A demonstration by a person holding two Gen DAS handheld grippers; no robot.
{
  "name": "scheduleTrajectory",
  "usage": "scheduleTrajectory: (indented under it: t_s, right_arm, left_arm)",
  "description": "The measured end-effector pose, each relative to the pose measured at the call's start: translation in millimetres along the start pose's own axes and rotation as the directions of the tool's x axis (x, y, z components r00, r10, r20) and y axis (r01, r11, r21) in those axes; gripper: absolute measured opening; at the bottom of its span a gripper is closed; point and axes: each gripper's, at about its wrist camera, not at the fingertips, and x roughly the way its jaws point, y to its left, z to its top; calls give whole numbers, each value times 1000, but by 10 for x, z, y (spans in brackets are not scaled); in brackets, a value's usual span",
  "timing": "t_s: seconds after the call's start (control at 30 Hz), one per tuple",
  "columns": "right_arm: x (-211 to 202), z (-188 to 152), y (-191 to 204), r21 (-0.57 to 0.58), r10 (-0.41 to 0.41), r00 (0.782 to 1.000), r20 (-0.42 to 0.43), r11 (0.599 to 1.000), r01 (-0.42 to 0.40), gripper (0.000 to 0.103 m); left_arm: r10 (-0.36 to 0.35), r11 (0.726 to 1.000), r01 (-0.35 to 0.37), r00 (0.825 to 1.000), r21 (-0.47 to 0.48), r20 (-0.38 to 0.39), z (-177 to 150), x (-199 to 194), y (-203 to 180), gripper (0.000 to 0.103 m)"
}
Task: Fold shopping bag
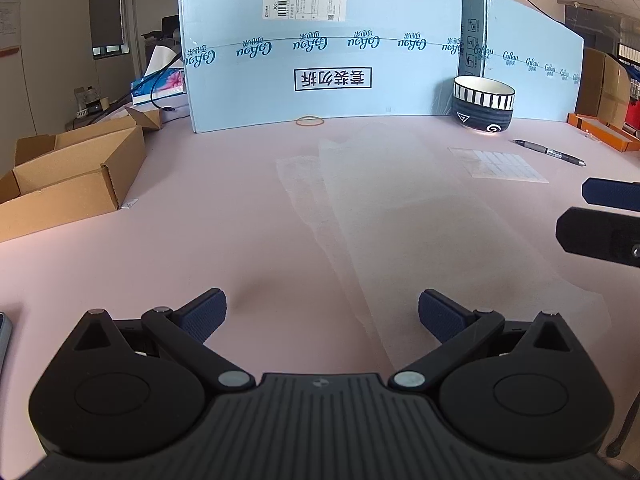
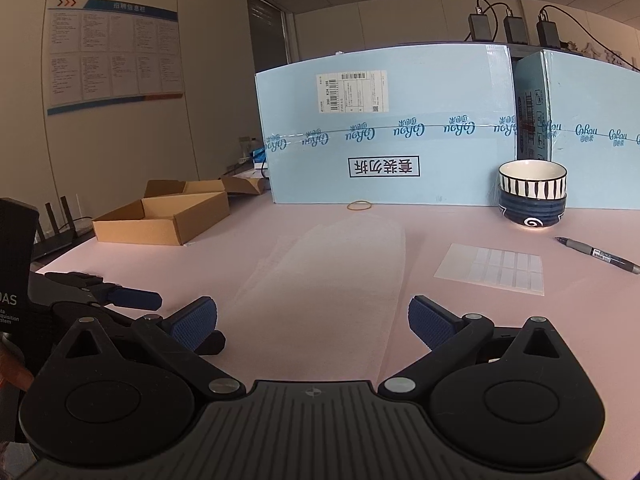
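Observation:
A thin, see-through shopping bag (image 1: 384, 216) lies flat on the pink table, running from near the blue box toward me; in the right wrist view the bag (image 2: 332, 280) is a long pale strip. My left gripper (image 1: 322, 316) stands open just above the table at the bag's near end, nothing between its fingers. My right gripper (image 2: 312, 322) is also open over the bag's near end, empty. The right gripper's fingers (image 1: 600, 216) show at the right edge of the left wrist view. The left gripper (image 2: 132, 300) appears at the left of the right wrist view.
A tall light-blue carton (image 1: 320, 48) stands along the back of the table. A striped bowl stacked on a dark bowl (image 1: 483, 106), a rubber band (image 1: 310, 121), a label sheet (image 1: 498, 164) and a pen (image 1: 550, 152) lie near it. An open cardboard box (image 1: 68, 172) sits at the left.

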Motion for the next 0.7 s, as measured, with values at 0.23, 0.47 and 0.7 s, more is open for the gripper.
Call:
scheduleTrajectory:
  t_s: [0.23, 0.47, 0.7]
  right_arm:
    - [52, -1, 107, -13, 46, 999, -22, 999, -46, 100]
    - [104, -2, 214, -25, 91, 995, -45, 995, -92, 43]
    - [173, -29, 226, -8, 123, 986, -110, 992, -125, 8]
  left_arm:
    - [-165, 972, 169, 986, -165, 34, 12, -9, 238, 103]
    - [-170, 934, 197, 979, -299, 114, 71, -84, 664, 103]
    - [-211, 898, 234, 972, -372, 102, 27, -55, 715, 103]
